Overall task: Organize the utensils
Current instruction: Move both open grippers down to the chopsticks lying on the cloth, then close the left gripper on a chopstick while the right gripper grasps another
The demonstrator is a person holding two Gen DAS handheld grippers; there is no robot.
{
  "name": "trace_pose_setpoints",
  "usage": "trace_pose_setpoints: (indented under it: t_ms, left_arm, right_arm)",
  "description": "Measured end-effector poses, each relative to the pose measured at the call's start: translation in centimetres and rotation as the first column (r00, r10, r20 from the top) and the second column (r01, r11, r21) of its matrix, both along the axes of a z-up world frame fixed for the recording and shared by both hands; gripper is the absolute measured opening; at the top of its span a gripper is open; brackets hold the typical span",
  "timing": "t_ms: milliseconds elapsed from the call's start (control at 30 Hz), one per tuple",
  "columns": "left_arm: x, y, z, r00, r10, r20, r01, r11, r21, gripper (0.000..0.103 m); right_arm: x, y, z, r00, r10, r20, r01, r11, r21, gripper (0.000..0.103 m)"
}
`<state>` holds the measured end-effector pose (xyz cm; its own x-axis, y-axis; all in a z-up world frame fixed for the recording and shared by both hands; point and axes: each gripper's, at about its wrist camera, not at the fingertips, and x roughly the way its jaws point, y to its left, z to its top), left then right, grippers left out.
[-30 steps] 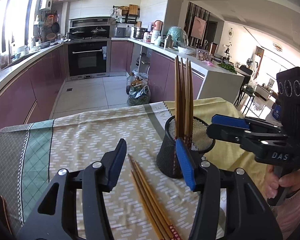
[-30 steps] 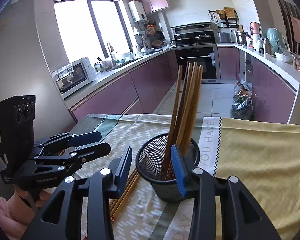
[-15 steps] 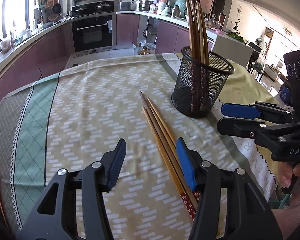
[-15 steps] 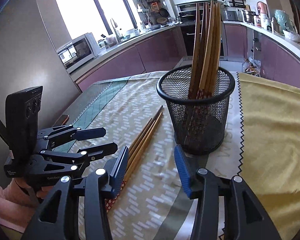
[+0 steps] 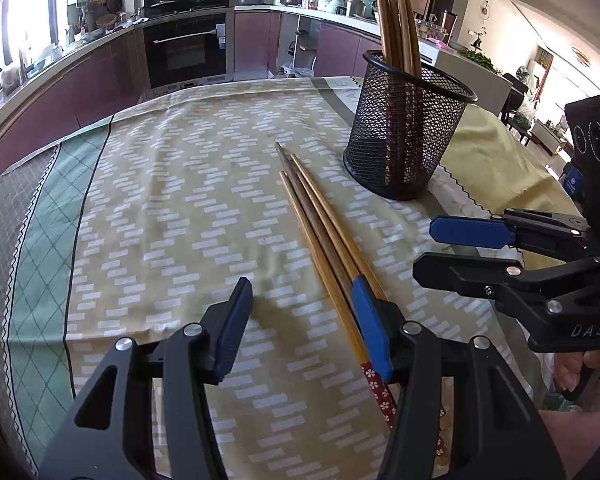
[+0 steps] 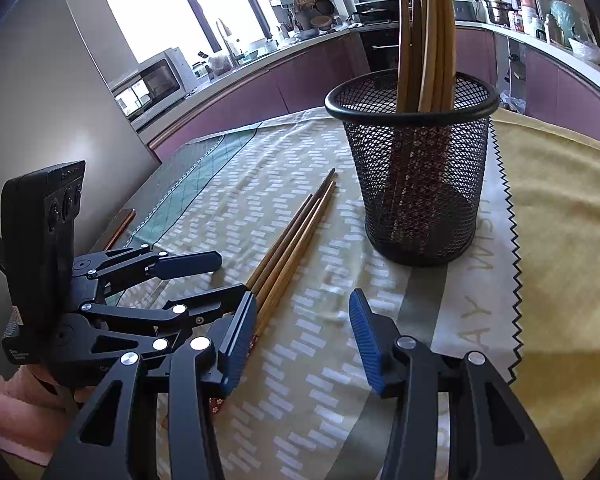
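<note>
Left wrist view: the left gripper (image 5: pixel 302 308), black with blue-padded fingers (image 5: pixel 370 330), hangs low over the surface, its fingers spread with nothing pinched. One pad lies just above a bundle of long brown wooden chopsticks (image 5: pixel 320 224) that rest flat on a beige cloth with a white dash pattern (image 5: pixel 188 208); whether the pad touches them cannot be told. The thin ends of the chopsticks point toward the far kitchen; their red flower-patterned ends lie near the camera, partly hidden under the finger. Just beyond and to the right of the loose bundle stands a black wire-mesh cylindrical holder (image 5: pixel 408 132), upright, with several more wooden chopsticks standing in it (image 5: pixel 396 20). The right gripper (image 5: pixel 444 248) enters from the right edge, held by a hand (image 5: pixel 580 368), its fingers spread and empty above the cloth.

Right wrist view: the right gripper (image 6: pixel 302 328) shows spread fingers with only cloth between them. The loose chopsticks (image 6: pixel 296 232) lie to the left of the gap, passing beneath the left pad. The mesh holder (image 6: pixel 416 168) stands ahead, on a pale strip bearing printed letters (image 6: pixel 476 248) beside a yellow cloth (image 6: pixel 564 216). The left gripper (image 6: pixel 216 276) lies at the left, over the thick ends of the bundle.
</note>
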<state>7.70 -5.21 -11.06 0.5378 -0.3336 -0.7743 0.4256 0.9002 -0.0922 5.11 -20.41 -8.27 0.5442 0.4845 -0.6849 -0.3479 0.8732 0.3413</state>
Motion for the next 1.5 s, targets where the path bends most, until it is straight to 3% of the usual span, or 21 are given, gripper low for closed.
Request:
trace_pose_setpoints:
  t_ms: [600, 733, 833, 1100, 1500]
  left_arm:
    - [-0.2, 0.6, 0.0, 1.0, 0.011, -0.005, -0.011, 1.0, -0.006, 0.049]
    - [-0.2, 0.9, 0.0, 1.0, 0.015, -0.009, -0.015, 1.0, -0.014, 0.044]
    - [0.0, 1.1, 0.1, 1.0, 0.027, -0.012, -0.027, 1.0, -0.015, 0.038]
    - [0.2, 1.2, 0.2, 1.0, 0.019, -0.017, -0.02, 1.0, -0.014, 0.037]
    - [1.7, 0.4, 0.0, 1.0, 0.013, -0.015, -0.012, 1.0, 0.025, 0.037]
  right_arm:
    - [0.6, 2.2, -0.4, 1.0, 0.021, -0.001, -0.021, 0.998, -0.065, 0.046]
    - [0.8, 2.6, -0.6, 1.0, 0.017, 0.0, -0.017, 0.996, -0.092, 0.046]
    - [1.1, 3.1, -0.7, 1.0, 0.013, 0.001, -0.013, 0.993, -0.118, 0.043]
    - [1.2, 3.6, -0.5, 1.0, 0.0, 0.003, 0.001, 0.981, -0.192, 0.03]
    - [2.6, 4.2, -0.6, 1.0, -0.013, -0.01, 0.01, 0.974, -0.224, 0.03]
